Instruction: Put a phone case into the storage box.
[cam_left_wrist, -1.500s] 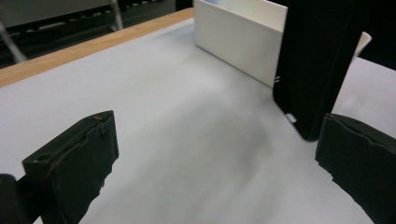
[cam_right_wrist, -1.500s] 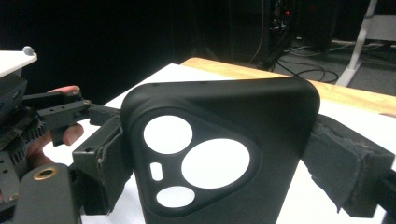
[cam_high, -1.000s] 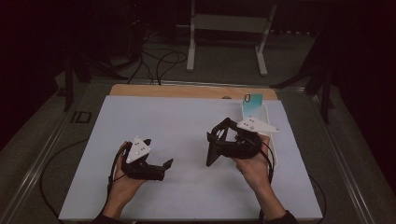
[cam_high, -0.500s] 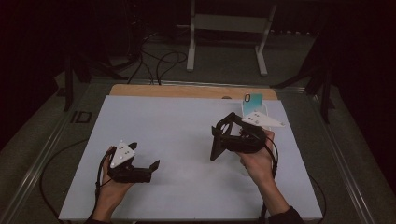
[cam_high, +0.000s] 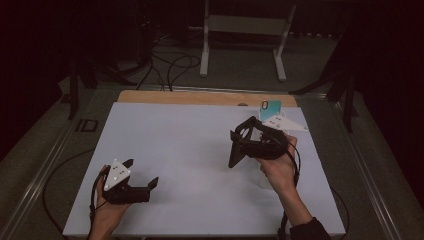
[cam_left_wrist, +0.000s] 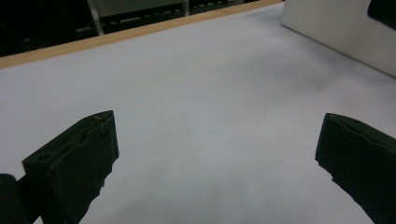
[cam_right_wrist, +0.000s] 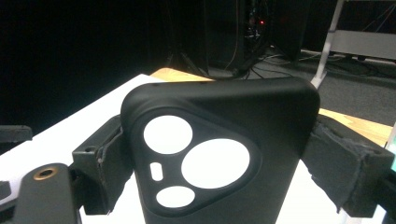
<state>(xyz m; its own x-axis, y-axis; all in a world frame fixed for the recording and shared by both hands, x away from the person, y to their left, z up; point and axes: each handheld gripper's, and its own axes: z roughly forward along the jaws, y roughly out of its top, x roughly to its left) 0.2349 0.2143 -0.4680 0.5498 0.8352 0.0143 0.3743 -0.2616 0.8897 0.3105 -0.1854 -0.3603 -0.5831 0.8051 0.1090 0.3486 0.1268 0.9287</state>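
Two grippers are in play, and they are doing very different work; the right gripper (cam_high: 239, 146), held up over the right half of the tabletop (cam_high: 190, 135), has its jaws pressed against the two sides of a black phone case (cam_high: 243, 145), clamped firmly on it; the left gripper (cam_high: 142, 176) sits low near the front left corner with its jaws standing wide apart and nothing between them.

As I judge it, the pick-up is done: the case is off the surface and gripped securely; what is left is whatever comes after, perhaps bringing it to a phone or passing it to the free gripper, and none of that has begun; the left one looks ready but idle.

From the right gripper view the phone case (cam_right_wrist: 219, 154) shows its detail: a rounded triangular camera cut-out with three round holes and one small slot, white surface showing through them, so the case is hollow and has no phone in it; the high view gives none of that, just a dark slab tilted up in the jaws.

High up, though, I can see a teal card (cam_high: 270, 108) standing near the far right corner, just behind the right gripper, and the bare wooden strip (cam_high: 200, 96) along the far edge.

Left gripper view adds a pale box (cam_left_wrist: 345, 32) lying toward the right of its open jaws.
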